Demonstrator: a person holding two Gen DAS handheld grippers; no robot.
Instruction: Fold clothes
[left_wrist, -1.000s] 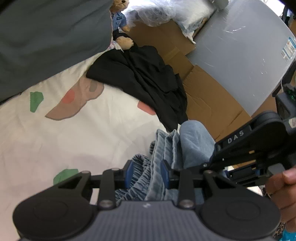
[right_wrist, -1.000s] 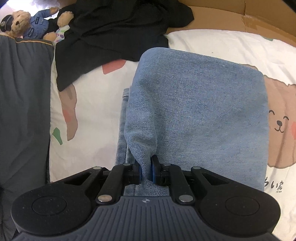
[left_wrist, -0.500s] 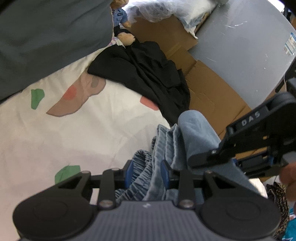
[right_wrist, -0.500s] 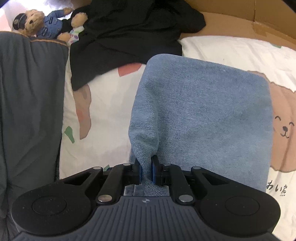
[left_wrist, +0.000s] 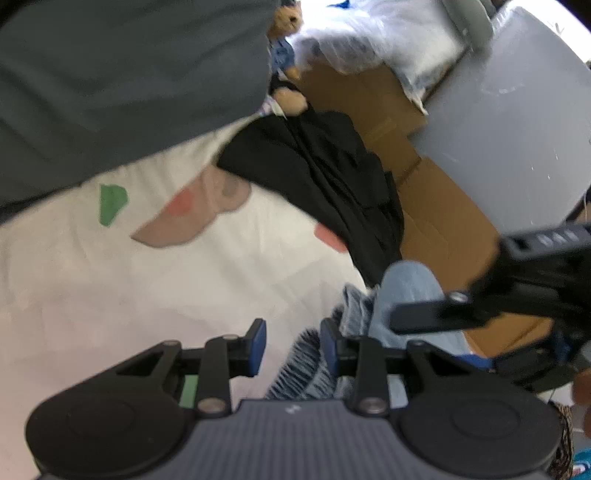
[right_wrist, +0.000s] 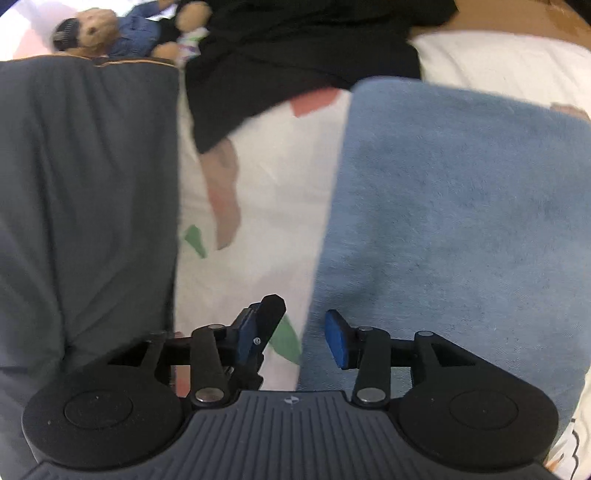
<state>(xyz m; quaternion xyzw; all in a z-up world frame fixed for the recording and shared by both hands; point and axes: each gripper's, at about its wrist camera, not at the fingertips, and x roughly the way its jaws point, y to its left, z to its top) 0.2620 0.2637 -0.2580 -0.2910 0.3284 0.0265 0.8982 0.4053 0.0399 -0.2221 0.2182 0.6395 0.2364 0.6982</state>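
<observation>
bare sheet (right_wrist: 266, 229) between grey cushion (right_wrist: 85, 206), jeans (right_wrist: 461, 221)

Left gripper (left_wrist: 291, 345) — angled downward, jaws parted, blue pads apart with nothing pinched between them | Right gripper (right_wrist: 301, 332) — tilted steeply down, jaws have just been opening, pads clear, nothing between them | Its black frame crosses the left view.

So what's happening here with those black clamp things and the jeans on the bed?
A person is folding clothes on a bed sheet with a hand-held gripper in each hand. The folded blue jeans lie flat on the sheet. The right gripper has just been opening and no longer pinches the denim. The left gripper also stands open, with the gathered waistband beside one finger. A black garment lies further back, not yet folded.
</observation>
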